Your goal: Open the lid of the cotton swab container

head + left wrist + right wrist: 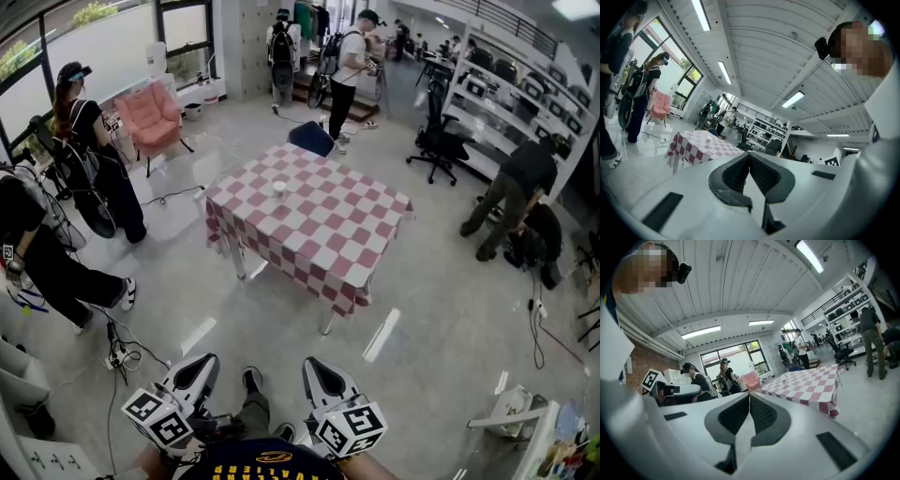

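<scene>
A small white cotton swab container (279, 188) stands on a table with a red-and-white checked cloth (309, 225), a few steps ahead of me. The table also shows in the left gripper view (701, 145) and the right gripper view (811, 383). My left gripper (194, 370) and right gripper (323, 373) are held close to my body at the bottom of the head view, far from the table. Both are shut with nothing between the jaws, as the left gripper (749, 154) and right gripper (749, 393) show in their own views.
A blue chair (311, 138) stands behind the table and a pink armchair (150, 116) at the back left. People stand at the left (94, 150), the back (349, 66) and the right (516, 192). Cables (122, 352) lie on the floor near my feet. Shelving (511, 75) lines the right wall.
</scene>
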`<action>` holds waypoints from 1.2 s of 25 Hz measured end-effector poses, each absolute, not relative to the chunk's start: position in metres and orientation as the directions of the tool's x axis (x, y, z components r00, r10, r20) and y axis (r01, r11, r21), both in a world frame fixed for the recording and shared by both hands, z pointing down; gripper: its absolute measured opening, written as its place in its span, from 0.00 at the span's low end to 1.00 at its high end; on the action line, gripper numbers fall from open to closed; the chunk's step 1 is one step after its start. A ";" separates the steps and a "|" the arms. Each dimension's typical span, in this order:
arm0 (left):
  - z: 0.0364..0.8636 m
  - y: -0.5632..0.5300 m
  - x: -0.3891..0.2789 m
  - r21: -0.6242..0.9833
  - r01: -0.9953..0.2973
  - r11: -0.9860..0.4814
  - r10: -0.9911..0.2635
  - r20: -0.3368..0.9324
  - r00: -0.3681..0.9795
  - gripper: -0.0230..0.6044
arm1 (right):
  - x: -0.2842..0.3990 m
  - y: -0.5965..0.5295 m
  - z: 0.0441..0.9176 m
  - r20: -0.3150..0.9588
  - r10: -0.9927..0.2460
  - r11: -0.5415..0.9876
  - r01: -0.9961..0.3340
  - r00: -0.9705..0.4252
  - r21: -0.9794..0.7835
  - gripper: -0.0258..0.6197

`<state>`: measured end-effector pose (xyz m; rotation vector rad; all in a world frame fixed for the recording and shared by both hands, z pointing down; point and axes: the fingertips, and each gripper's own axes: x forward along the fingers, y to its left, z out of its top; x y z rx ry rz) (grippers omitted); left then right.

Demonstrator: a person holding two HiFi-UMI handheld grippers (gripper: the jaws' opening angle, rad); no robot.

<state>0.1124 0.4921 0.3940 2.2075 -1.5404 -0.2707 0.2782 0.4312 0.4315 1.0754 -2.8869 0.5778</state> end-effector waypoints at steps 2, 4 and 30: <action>0.395 0.485 0.108 0.458 -0.843 -0.283 -0.929 0.088 0.360 0.04 | 0.277 0.424 0.432 0.138 -0.638 0.692 -0.642 -0.758 -0.330 0.06; 0.398 0.478 0.103 0.466 -0.840 -0.277 -0.929 0.093 0.358 0.04 | 0.274 0.416 0.433 0.145 -0.641 0.688 -0.648 -0.754 -0.326 0.06; 0.407 0.330 0.032 0.502 -0.815 -0.289 -0.915 0.107 0.390 0.04 | 0.215 0.274 0.450 0.225 -0.686 0.611 -0.716 -0.692 -0.337 0.06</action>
